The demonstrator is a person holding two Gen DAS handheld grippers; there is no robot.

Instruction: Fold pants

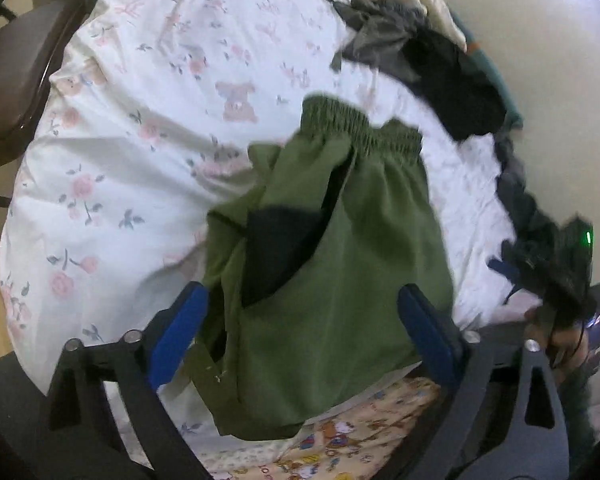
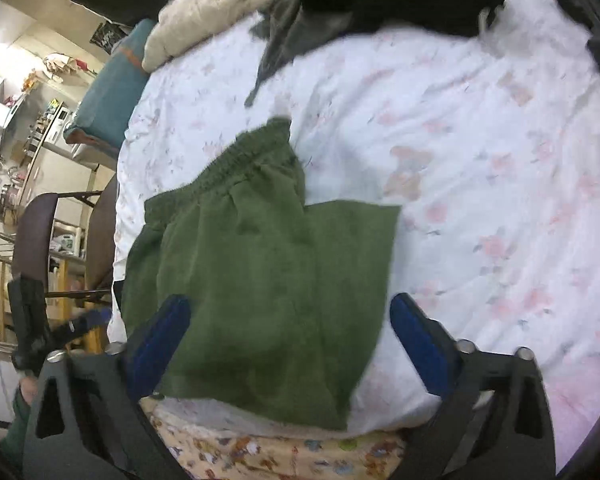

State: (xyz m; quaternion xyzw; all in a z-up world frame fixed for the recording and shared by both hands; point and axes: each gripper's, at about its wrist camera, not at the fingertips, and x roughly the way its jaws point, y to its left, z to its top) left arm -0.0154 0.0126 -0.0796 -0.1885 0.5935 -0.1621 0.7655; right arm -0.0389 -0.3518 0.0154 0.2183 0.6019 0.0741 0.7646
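Green pants [image 1: 340, 264] with an elastic waistband [image 1: 360, 128] lie folded on a white floral bed sheet [image 1: 140, 120], with a black pocket lining [image 1: 280, 248] showing. My left gripper [image 1: 304, 328] is open, its blue fingers apart over the lower part of the pants. In the right wrist view the same green pants [image 2: 260, 272] lie near the bed's front edge, waistband [image 2: 240, 160] away from me. My right gripper [image 2: 288, 340] is open above their lower end. Neither holds cloth. The right gripper also shows at the right edge of the left wrist view [image 1: 512, 270], blurred.
A pile of dark clothes [image 1: 440, 68] and a cream quilt [image 2: 220, 4] lie at the far end of the bed. A yellow cartoon-print sheet [image 2: 280, 452] hangs at the front edge. A brown chair [image 2: 36, 232] and shelves [image 2: 40, 128] stand to the left of the bed.
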